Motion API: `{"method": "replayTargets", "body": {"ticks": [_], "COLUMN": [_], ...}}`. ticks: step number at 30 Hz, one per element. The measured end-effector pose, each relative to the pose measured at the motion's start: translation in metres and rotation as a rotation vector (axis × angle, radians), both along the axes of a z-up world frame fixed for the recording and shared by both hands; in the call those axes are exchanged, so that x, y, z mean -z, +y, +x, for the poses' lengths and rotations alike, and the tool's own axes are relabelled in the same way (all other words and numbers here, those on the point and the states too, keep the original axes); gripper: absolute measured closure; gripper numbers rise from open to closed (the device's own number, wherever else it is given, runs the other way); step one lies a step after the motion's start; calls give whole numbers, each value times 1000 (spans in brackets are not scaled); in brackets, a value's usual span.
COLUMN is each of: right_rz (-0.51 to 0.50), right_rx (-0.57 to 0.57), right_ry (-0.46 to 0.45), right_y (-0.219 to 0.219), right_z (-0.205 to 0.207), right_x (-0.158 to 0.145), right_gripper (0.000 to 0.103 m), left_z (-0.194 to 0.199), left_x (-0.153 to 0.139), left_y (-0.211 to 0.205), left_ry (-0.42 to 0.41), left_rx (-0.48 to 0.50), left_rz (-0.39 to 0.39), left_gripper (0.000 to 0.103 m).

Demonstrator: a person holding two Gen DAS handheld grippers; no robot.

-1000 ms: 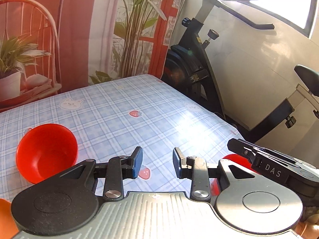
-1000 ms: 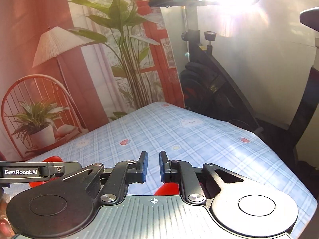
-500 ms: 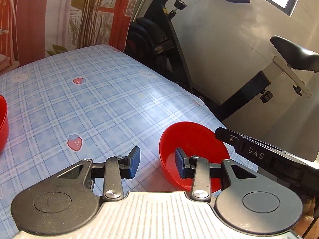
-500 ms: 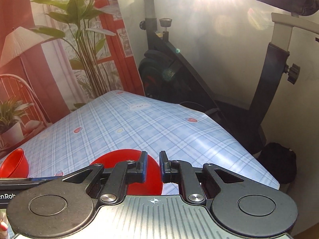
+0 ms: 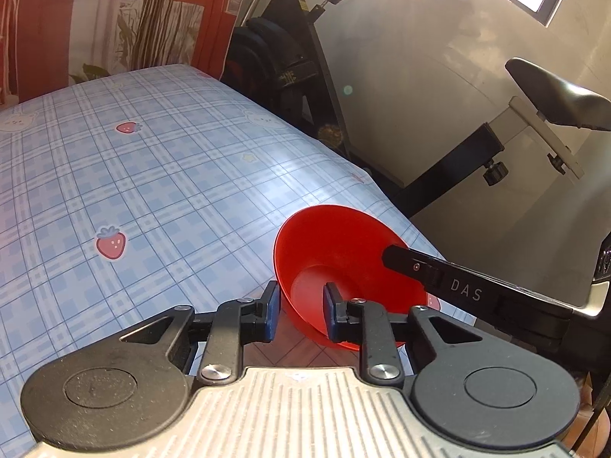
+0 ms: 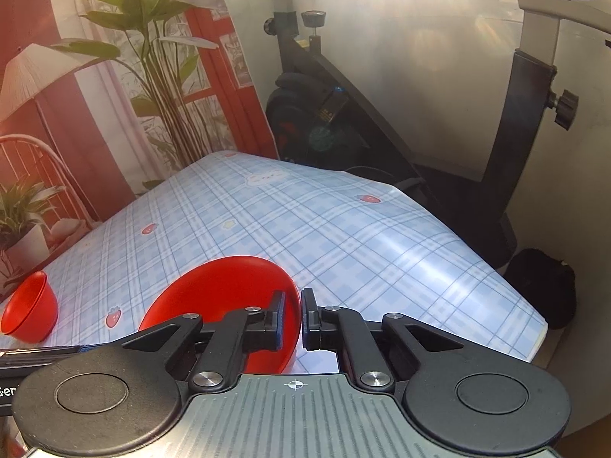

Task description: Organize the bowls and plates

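- Exercise bike (image 5: 450, 141), black-framed, stands just past the far edge of the blue plaid tablecloth with strawberry prints (image 5: 145, 175); a printed backdrop of plants and a red chair (image 6: 114, 87) hangs behind.
- Large red plastic bowl (image 5: 343, 252) sits tilted at the cloth's near corner, nothing visible inside it.
- Left gripper (image 5: 299, 313) is open, its fingers straddling the bowl's near wall, one inside, one outside.
- Right gripper (image 6: 292, 316) is nearly closed with a narrow gap; its left finger lies over the bowl's rim, contact unclear.
- Small red plastic bowl (image 6: 28, 313) rests well apart at the left, seemingly empty.
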State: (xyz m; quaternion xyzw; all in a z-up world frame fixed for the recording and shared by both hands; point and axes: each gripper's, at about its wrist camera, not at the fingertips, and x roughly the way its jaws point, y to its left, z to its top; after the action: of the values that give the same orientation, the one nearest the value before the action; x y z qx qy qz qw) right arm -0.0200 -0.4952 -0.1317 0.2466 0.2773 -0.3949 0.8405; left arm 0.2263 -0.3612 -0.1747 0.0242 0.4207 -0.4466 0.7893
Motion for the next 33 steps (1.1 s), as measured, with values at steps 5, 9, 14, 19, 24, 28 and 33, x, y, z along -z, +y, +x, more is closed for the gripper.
{"method": "replayTargets", "body": {"ticks": [5,9,14,19,24,28,33], "right_rz": [7,1,-14,-44,-73,-111,-126], "right_rx": [-13,-52,-125,-197,-268,-340,-405], "right_ry": [-8,-25,-38,-48,-76,-95,-160], "right_y": [5,16,36,57,75,92,104], "right_z": [8,23,49,77,105,132,166], "right_x": [-5,-14,-29,-51,-81,-105,-136], "right_gripper": [95,95,95,95,95,95,95], "left_z": [-5,-2,5,11,11,14,25], "left_x": [-16,-30,-50,-72,-103,-126,-160], "left_y": [9,24,50,79,108,134,169], "left_ry": [-45,-75,-109,-137,-193,-215,-244], "left_rx": [-17,-60,-137,-208,-282,-337,-375], "left_rz": [7,14,8,-15,-59,-96,-173], "left_gripper": [78,78,78,78,78,78,78]}}
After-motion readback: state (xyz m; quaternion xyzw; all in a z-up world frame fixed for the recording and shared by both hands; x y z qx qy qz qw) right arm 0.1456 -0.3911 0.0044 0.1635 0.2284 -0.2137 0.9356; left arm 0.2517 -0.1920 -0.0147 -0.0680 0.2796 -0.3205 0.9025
